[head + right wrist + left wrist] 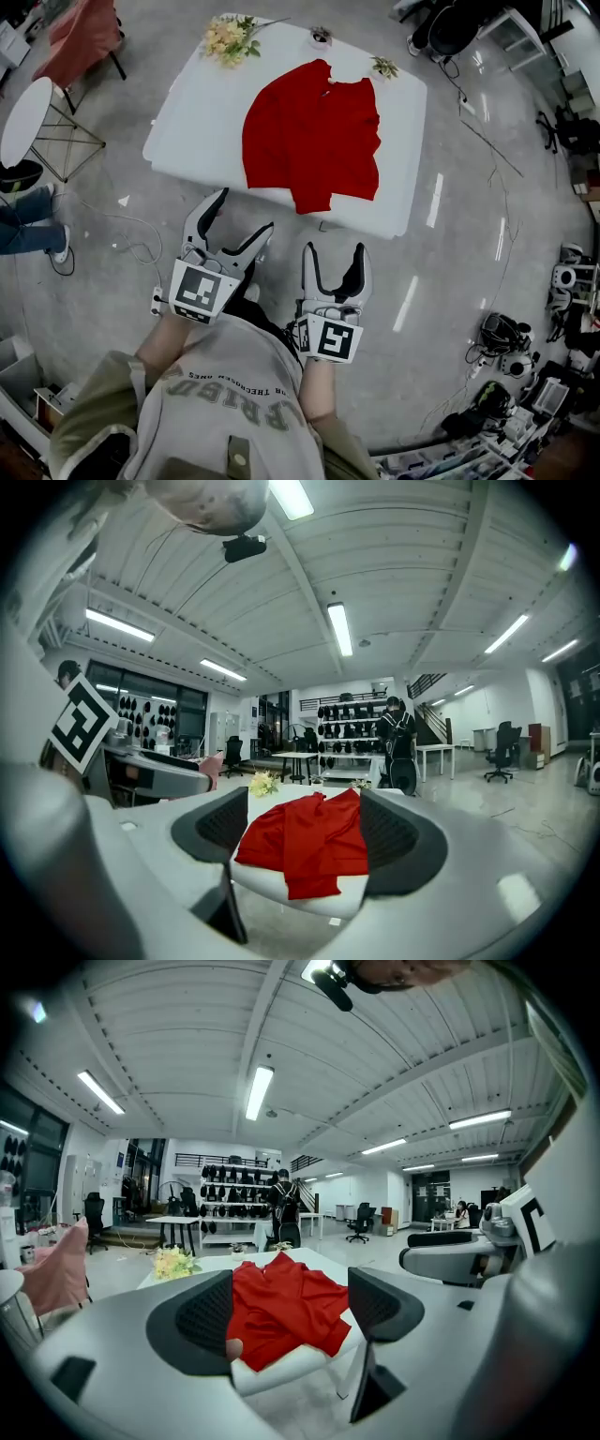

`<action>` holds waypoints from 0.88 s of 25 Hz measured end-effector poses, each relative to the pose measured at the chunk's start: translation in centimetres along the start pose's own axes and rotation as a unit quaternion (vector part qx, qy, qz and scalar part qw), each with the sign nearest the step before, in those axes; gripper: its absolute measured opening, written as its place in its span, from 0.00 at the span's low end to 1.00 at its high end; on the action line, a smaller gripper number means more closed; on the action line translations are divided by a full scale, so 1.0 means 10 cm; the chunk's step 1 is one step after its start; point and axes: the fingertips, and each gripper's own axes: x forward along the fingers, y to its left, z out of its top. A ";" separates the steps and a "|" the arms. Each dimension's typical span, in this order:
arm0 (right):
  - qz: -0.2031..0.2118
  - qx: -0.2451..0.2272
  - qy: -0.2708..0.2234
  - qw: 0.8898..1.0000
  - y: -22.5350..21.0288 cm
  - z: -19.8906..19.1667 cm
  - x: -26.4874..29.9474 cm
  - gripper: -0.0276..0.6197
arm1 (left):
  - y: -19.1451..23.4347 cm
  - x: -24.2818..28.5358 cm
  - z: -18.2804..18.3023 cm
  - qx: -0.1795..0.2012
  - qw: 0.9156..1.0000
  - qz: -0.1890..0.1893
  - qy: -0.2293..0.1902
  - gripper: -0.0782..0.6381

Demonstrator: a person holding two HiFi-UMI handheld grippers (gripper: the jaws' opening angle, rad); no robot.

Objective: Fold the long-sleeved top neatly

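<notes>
You held both grippers close to your body, well apart from the work surface: the left gripper [246, 211] with its 2 jaws spread apart and nothing between them, the right gripper [334, 251] likewise spread and empty. The red, soft-knit long-sleeved top [314, 131] lay rumpled on the white rectangular table [187, 122], toward its middle and right, with 1 flap of cloth reaching over the near edge. The sleeves could not be told apart from the body in the bunched cloth. A pale yellow bunch of flowers [230, 37] stood near the far left corner and a smaller sprig [383, 67] near the far right, both apart from the garment. Judged from its drape, the top would be light, limp and unable to keep any shape, so a pinch at 1 point would likely gather it into a rope instead of lifting a panel. The better holds appeared to be 2 spread points on 1 edge, such as the shoulders or the hem corners, with each pair of jaws closing on a single layer. The overhanging flap looked likely to slide off if tugged toward you. Folding had not begun.
</notes>
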 end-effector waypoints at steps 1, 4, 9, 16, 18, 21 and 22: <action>-0.002 -0.003 0.002 1.000 -0.03 0.01 0.07 0.60 | 0.04 0.09 0.01 0.000 1.000 -0.004 0.001 0.62; -0.009 -0.011 0.006 1.000 -0.12 0.04 0.30 0.60 | 0.15 0.36 0.12 0.003 1.000 -0.016 -0.001 0.62; -0.017 -0.027 0.012 0.999 -0.15 0.12 0.74 0.60 | 0.43 0.77 0.30 0.005 0.999 -0.032 -0.006 0.62; -0.022 -0.035 0.015 0.999 -0.17 0.17 1.29 0.60 | 0.73 1.24 0.45 0.008 0.999 -0.052 -0.009 0.62; -0.022 -0.037 0.020 0.999 -0.20 0.15 1.38 0.60 | 0.78 1.33 0.44 0.007 0.998 -0.055 -0.005 0.62; -0.024 -0.036 0.034 0.998 -0.31 0.07 1.49 0.60 | 0.81 1.44 0.34 0.007 0.998 -0.064 0.013 0.62; -0.023 -0.036 0.041 0.998 -0.35 0.03 1.52 0.60 | 0.80 1.48 0.29 0.008 0.997 -0.070 0.024 0.62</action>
